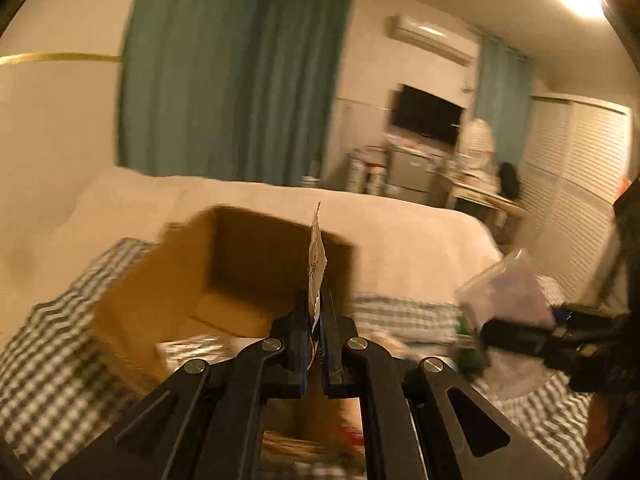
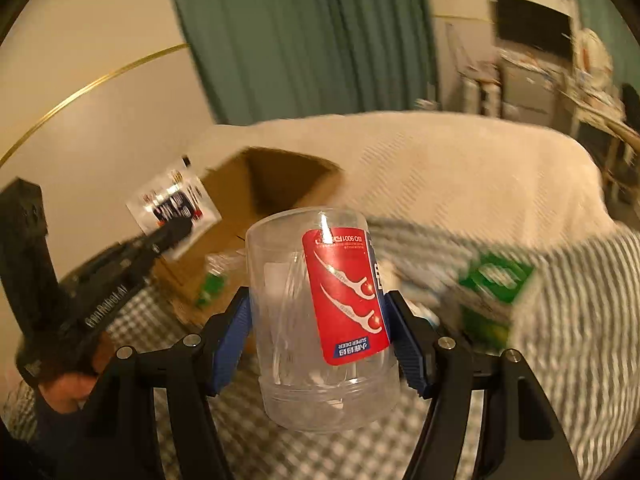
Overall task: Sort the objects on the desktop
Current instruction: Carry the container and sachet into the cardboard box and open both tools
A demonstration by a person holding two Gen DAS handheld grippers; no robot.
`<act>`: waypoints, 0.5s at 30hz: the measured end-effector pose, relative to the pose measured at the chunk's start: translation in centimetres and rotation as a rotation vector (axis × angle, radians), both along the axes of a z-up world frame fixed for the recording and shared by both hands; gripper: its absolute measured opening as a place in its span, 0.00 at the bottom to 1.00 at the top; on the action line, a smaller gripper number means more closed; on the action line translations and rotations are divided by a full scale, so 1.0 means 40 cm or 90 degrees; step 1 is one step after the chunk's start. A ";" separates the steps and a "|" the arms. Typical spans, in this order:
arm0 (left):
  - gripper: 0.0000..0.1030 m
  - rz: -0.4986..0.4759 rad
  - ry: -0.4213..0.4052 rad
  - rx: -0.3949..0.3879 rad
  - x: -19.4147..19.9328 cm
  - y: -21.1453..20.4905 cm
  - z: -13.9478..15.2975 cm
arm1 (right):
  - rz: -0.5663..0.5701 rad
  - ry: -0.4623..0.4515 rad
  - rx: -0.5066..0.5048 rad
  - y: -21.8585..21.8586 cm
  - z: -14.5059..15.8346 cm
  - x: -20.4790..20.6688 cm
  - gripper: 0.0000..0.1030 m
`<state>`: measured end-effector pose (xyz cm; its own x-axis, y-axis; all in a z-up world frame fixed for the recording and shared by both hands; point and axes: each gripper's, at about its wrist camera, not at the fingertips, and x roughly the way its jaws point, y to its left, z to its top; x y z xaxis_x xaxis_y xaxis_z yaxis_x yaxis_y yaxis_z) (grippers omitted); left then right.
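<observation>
Two grippers: both raised above a checked cloth (image 2: 332,452), each carrying one item.
Left gripper (image 1: 315,308): jaws pressed together on a flat packet (image 1: 317,264), pinched edge-on in the left wrist view.
Flat packet: upright between the pads, upper edge toward 12 o'clock; broadside in the right wrist view at 9 o'clock (image 2: 172,204), white with dark and red print; print too blurred to read.
Right gripper (image 2: 320,336): jaws part-spread, blue pads (image 2: 234,336) pressing both sides of a clear jar (image 2: 288,320).
Clear jar: transparent plastic cylinder, red label with white floss-pick figures, label text upside down, stepped rim toward 6 o'clock; seen again at 3 o'clock in the left wrist view (image 1: 504,288).
Cardboard box (image 1: 188,280): open-topped, brown, resting on the checked cloth; at 10 to 11 o'clock of the left gripper's tips, at 11 o'clock of the jar in the right wrist view (image 2: 272,188).
Box contents: one pale printed item on the floor of the box, blurred, kind not told.
Green item (image 2: 492,284): on the cloth at 3 o'clock of the jar, blurred.
Hand (image 2: 68,384): wrapped around the left gripper's handle, at 8 o'clock in the right wrist view.
Bed (image 1: 400,232): cream cover, behind box and cloth.
Curtains (image 1: 236,80): green, at 12 o'clock.
Screen (image 1: 428,116): dark, wall-mounted, at 2 o'clock.
</observation>
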<state>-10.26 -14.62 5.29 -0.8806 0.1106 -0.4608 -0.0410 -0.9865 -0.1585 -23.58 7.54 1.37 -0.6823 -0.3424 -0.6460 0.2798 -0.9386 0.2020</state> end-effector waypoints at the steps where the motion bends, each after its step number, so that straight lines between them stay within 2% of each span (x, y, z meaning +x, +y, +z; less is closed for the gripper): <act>1: 0.04 0.011 -0.006 0.000 -0.005 -0.019 -0.006 | 0.013 0.004 -0.006 -0.033 0.009 -0.025 0.63; 3: 0.04 0.049 -0.018 -0.002 -0.020 -0.067 -0.025 | 0.034 0.006 -0.022 -0.081 0.017 -0.061 0.63; 6: 0.04 0.074 -0.040 0.011 -0.038 -0.117 -0.058 | 0.055 -0.001 -0.035 -0.155 0.014 -0.119 0.63; 12: 0.06 0.063 -0.057 0.012 -0.051 -0.135 -0.097 | 0.053 -0.016 -0.044 -0.238 -0.026 -0.210 0.64; 14: 0.12 0.058 -0.057 0.006 -0.055 -0.126 -0.101 | 0.036 -0.016 -0.068 -0.232 -0.030 -0.231 0.64; 15: 0.26 0.057 -0.060 -0.001 -0.056 -0.120 -0.103 | 0.031 -0.015 -0.075 -0.229 -0.030 -0.223 0.65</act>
<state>-12.49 -19.43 1.18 -0.8396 0.0319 -0.5423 0.0628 -0.9859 -0.1552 -32.50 -1.62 0.17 -0.6479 -0.4489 -0.6154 0.3177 -0.8935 0.3174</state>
